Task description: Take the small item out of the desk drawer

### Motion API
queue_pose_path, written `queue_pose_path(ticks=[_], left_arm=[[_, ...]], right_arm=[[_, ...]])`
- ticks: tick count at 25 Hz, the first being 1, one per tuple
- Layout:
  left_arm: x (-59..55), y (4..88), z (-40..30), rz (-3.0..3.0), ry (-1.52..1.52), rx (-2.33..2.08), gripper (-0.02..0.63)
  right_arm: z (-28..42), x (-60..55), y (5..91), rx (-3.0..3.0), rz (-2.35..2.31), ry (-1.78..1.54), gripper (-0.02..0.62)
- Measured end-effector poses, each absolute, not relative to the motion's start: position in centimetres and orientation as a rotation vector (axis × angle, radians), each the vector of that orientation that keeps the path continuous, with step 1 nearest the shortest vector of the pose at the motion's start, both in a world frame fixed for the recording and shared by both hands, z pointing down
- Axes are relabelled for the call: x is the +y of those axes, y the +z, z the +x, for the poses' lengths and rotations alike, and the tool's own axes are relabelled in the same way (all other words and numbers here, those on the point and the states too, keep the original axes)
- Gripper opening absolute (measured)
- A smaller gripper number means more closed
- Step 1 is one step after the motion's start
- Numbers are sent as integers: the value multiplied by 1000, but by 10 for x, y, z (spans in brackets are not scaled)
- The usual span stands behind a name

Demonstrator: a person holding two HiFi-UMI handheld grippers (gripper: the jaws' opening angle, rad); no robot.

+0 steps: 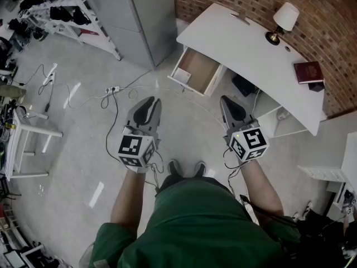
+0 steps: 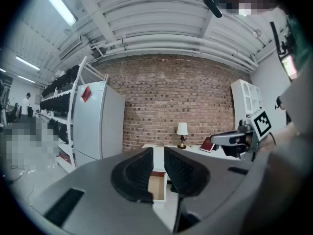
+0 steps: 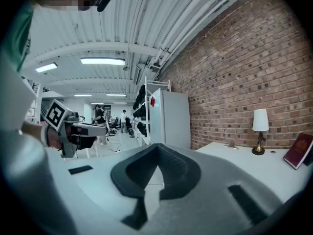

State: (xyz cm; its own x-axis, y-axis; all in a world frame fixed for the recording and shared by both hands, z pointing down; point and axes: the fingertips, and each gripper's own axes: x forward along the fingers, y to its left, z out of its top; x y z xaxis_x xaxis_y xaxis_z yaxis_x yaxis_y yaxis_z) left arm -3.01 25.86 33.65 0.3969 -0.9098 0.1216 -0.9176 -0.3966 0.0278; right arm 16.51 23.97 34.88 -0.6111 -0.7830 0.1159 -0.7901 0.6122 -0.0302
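Observation:
The white desk [image 1: 245, 43] stands against the brick wall, and its drawer [image 1: 196, 71] is pulled out, showing a bare brown bottom. No small item shows inside it from here. My left gripper [image 1: 146, 108] is held level above the floor, well short of the desk; its jaws stand a little apart with nothing between them. Through that gap the left gripper view shows the drawer [image 2: 157, 187] straight ahead of the left gripper [image 2: 157, 153]. My right gripper [image 1: 230, 104] hangs beside it, equally far from the desk. In its own view the right gripper [image 3: 157, 147] is shut and empty.
A lamp [image 1: 283, 20] and a dark red book [image 1: 308, 71] sit on the desk. A grey cabinet [image 1: 134, 15] stands left of the desk, beside a rack [image 1: 61, 10] of dark items. Cables [image 1: 111, 91] lie on the floor; a small white table [image 1: 22, 144] stands at the left.

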Motion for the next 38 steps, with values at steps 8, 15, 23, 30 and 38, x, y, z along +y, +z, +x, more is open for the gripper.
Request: queue_pose_path(ticks=[8,15,23,30,38], left_arm=[[270,340,1,2522,158,-1714,61],[274,346,2,2457,188,-1776,61],[263,354,-16,2428,187,-1793,61],[226,357,-45,2432,145,-1761,61],[163,359,-98,2457,103,-1701,61]], right_arm=[[198,243,352,-2782,1321,169,3],[216,232,361,-2770,1326,207,3],[202,213,373,-2755,1273,226,3],[174,183,378,-2716,1273,218,3],[130,137,382,-2649,1335,222,3]])
